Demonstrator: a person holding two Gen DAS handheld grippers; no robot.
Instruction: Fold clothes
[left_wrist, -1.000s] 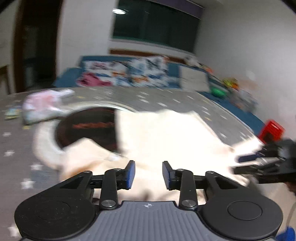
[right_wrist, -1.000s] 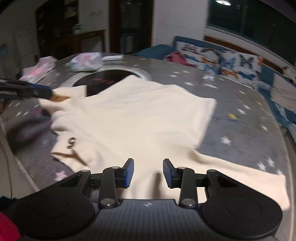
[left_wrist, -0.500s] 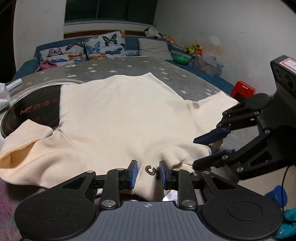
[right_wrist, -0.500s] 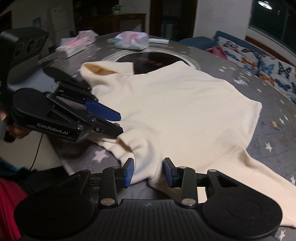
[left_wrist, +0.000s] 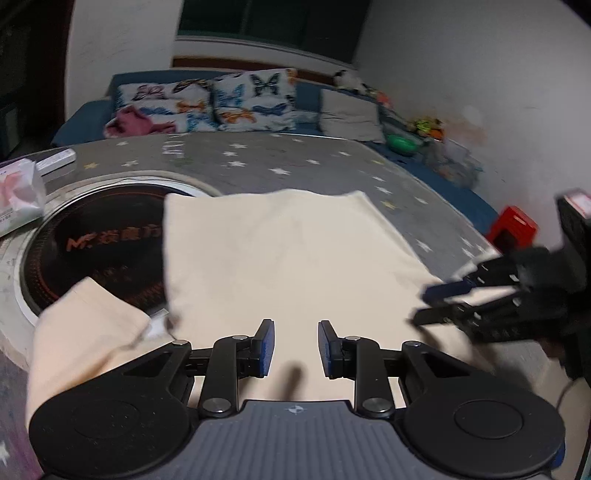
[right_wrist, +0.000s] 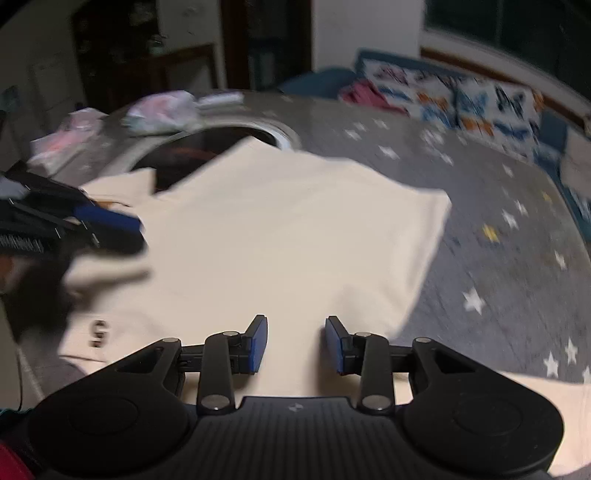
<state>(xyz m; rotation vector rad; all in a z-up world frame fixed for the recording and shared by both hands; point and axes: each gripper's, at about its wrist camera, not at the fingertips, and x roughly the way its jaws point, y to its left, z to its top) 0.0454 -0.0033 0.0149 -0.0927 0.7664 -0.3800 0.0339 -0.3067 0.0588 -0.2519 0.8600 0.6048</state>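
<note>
The left tongs (left_wrist: 293, 349) and the right tongs (right_wrist: 296, 345) look alike: black linkage arms with silver screws, blue pads (left_wrist: 266, 347) on the fingers, a ribbed grey body at six o'clock, round black discs at both sides.

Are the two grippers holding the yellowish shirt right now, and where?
Neither holds it. The left gripper and right gripper both stand open above the cream shirt, with nothing pinched between their blue pads.
</note>
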